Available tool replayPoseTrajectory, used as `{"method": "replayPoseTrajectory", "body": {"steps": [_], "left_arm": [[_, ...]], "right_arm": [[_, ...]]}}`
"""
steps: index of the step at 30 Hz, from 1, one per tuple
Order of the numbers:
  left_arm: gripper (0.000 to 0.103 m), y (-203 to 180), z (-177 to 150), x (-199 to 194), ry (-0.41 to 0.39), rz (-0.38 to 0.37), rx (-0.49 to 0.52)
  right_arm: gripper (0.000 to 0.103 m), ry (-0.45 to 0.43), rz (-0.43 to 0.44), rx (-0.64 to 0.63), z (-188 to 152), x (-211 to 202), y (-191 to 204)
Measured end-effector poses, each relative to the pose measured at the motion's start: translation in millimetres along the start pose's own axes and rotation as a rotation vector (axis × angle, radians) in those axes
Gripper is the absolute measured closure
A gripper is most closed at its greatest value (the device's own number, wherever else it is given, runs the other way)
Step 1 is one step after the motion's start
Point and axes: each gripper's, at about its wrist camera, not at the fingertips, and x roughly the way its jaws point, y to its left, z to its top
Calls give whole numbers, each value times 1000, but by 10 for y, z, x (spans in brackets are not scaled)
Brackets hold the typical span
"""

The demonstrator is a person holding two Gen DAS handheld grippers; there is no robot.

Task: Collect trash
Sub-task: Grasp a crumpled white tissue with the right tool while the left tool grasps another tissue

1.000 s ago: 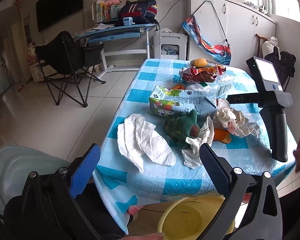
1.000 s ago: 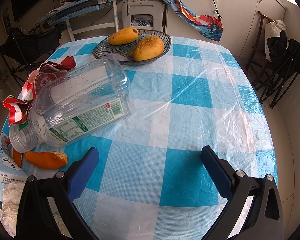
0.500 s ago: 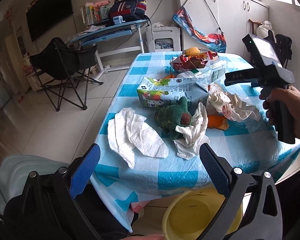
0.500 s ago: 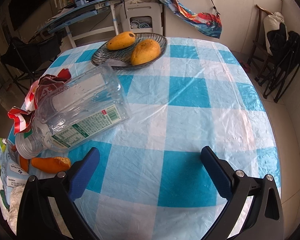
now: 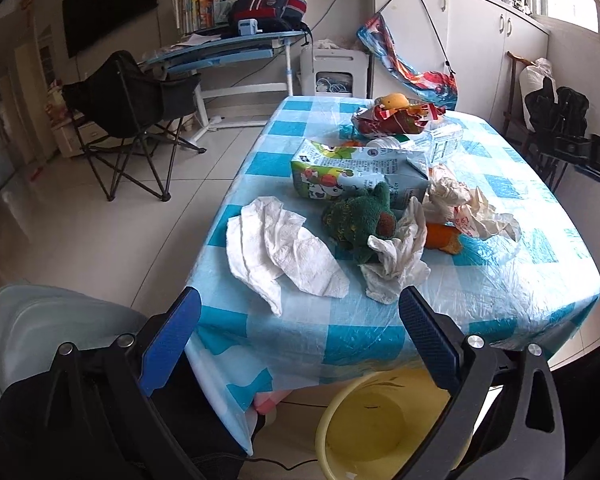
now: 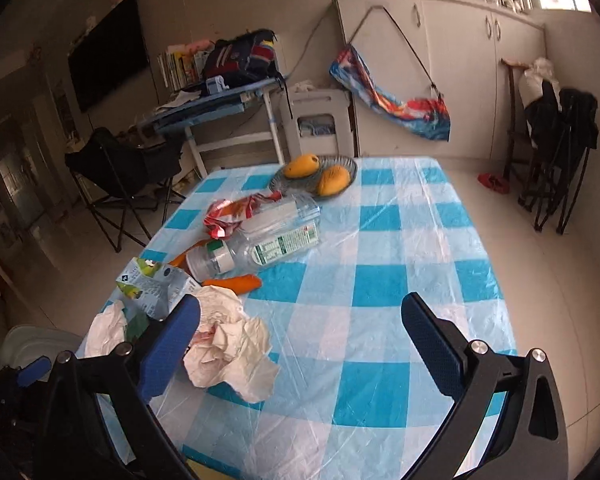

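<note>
A table (image 5: 500, 292) under a blue-and-white checked plastic cloth carries, ahead of the left gripper (image 5: 300, 344), a flat white tissue (image 5: 284, 248), a crumpled tissue (image 5: 396, 264), a green plush toy (image 5: 360, 220), a milk carton (image 5: 360, 168), crumpled paper (image 5: 468, 212), a clear bottle (image 6: 268, 244) and a fruit plate (image 6: 340, 164) farthest away.

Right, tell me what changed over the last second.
The right gripper pulled back and up from the table, so the bottle looks farther off. Both grippers stayed open and empty; the left gripper barely shifted. The trash lies untouched.
</note>
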Motion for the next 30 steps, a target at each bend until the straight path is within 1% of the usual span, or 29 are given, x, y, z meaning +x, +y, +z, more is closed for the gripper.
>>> {"method": "replayPoseTrajectory", "body": {"steps": [1,2,4,6,8,11,15,20,23,25,28,29,30], "left_arm": [[7,27,-6,7,6,-3,-14],[7,51,-4,23,13,-8,-24],[8,76,-6,35,14,-8,-33],[8,86,4,17,-2,-3,-35],[8,109,14,8,-9,-3,-45],[8,159,24,24,1,-12,-65],[8,197,41,46,3,-19,-84],[8,202,47,69,6,-25,-90],[8,208,48,91,11,-24,-94],[8,230,48,101,11,-24,-103],[8,296,53,116,10,-24,-135],[8,318,56,123,9,-23,-147],[8,342,56,126,7,-21,-158]], "right_arm": [[6,-24,14,-32,-32,-81,66],[6,-28,30,-51,-57,-124,124],[6,-10,53,-58,-146,-110,190],[6,9,68,-57,-186,-58,234],[6,6,95,-69,-212,-62,306],[6,6,108,-118,-247,-39,426],[6,19,135,-152,-316,5,556],[6,42,153,-180,-381,56,654],[6,51,156,-176,-387,67,654],[7,62,157,-162,-389,82,625],[13,83,168,-136,-381,125,571],[18,92,174,-129,-381,137,555],[22,100,179,-123,-383,148,544]]}}
